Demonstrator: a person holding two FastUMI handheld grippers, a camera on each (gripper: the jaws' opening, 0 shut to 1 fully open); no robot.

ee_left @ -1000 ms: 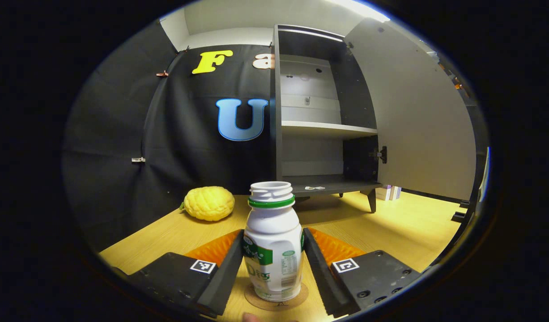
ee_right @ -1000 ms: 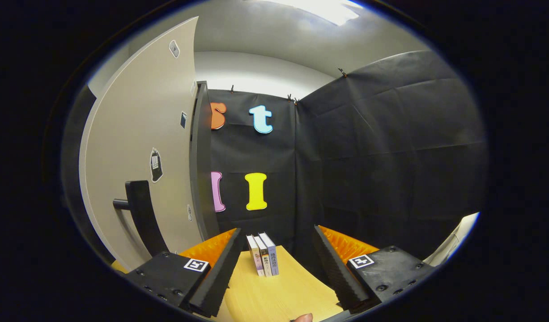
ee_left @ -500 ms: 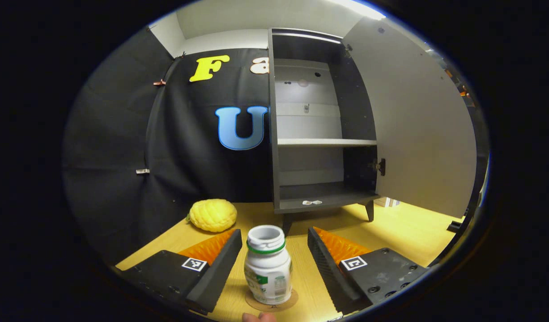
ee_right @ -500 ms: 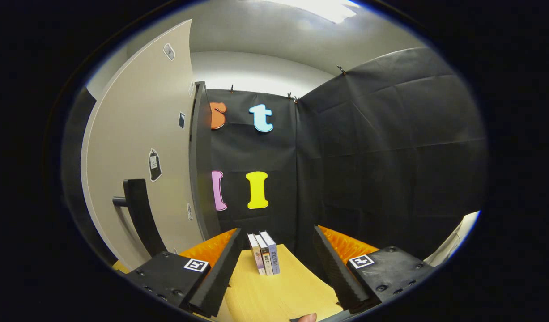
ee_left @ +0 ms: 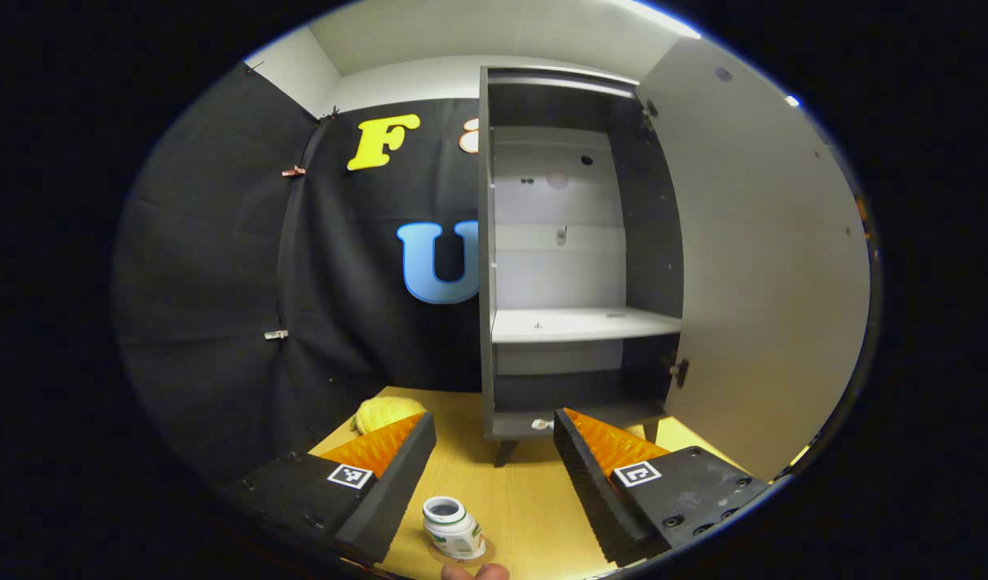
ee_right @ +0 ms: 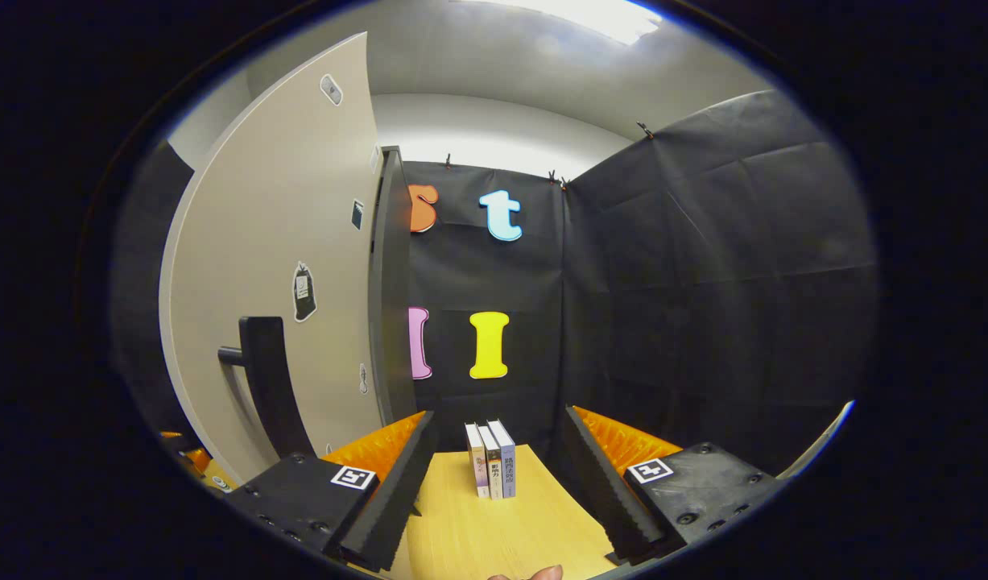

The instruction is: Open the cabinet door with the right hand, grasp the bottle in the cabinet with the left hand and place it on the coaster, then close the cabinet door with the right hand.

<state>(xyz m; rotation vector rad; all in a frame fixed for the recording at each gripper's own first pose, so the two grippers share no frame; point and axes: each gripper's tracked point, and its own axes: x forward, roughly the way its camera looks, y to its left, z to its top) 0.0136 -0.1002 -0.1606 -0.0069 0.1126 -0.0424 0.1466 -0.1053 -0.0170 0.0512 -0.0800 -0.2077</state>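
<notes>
Below left gripper point(ee_left: 494, 475), fingers spread: bottle point(ee_left: 453, 529) upright on coaster point(ee_left: 481, 552), 6 o'clock. Cabinet point(ee_left: 570, 258) at 12, door point(ee_left: 771, 266) open. Right gripper point(ee_right: 500, 483) spread, empty; handle point(ee_right: 268, 387) at 9.

Recording booth; black cloth wall point(ee_right: 703, 266)

Left hand-held gripper point(ee_left: 494, 467) and right hand-held gripper point(ee_right: 498, 467), jaws spread wide, seemingly nothing gripped.
</notes>
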